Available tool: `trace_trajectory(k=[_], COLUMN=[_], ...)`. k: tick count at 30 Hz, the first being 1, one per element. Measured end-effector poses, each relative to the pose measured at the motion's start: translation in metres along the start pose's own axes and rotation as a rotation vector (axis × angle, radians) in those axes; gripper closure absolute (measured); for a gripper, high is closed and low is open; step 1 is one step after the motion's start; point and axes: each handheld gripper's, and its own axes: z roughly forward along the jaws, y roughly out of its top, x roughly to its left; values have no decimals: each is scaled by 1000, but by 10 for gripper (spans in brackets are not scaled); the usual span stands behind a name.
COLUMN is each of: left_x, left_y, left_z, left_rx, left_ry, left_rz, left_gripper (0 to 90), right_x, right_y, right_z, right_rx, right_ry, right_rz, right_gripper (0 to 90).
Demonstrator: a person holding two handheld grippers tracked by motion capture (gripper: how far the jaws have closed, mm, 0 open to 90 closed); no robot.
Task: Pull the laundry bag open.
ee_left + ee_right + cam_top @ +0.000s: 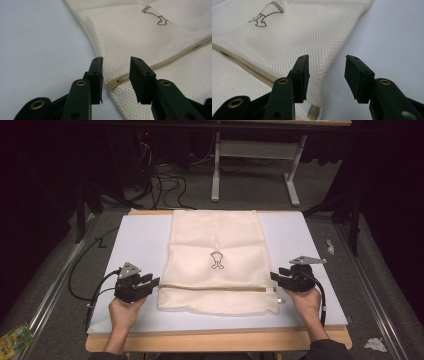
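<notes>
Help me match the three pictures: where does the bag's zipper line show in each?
High view: zipper line crosses the mesh bag low down.
Left gripper view: right of centre, ending between the open jaws.
Right gripper view: lower left.
Shared landmark: the small dark emblem.

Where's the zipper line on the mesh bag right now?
In the high view the zipper crosses the mesh bag near its front edge, between the left gripper and right gripper.

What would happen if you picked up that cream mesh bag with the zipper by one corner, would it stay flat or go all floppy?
The cream mesh bag would probably go floppy: it is thin netting lying limp with a wavy bottom edge. It looks light, since it lies flat as if nothing is inside. The beige zipper line may hang a bit stiffer. The open left gripper sits at the bag's edge.
</notes>
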Motion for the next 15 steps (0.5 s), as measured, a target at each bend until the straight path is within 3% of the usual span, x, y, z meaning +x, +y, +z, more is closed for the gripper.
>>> trace_trajectory(k=[15], left_x=[22], left_y=[-4], left_z=[-18], left_rx=[-87], left_ry=[66], left_rz=[-53], left_gripper=[548], right_x=[-25], right_y=[-10], right_z=[-25], right_rx=[-101], right_ry=[-42], right_rz=[68], right_gripper=[567])
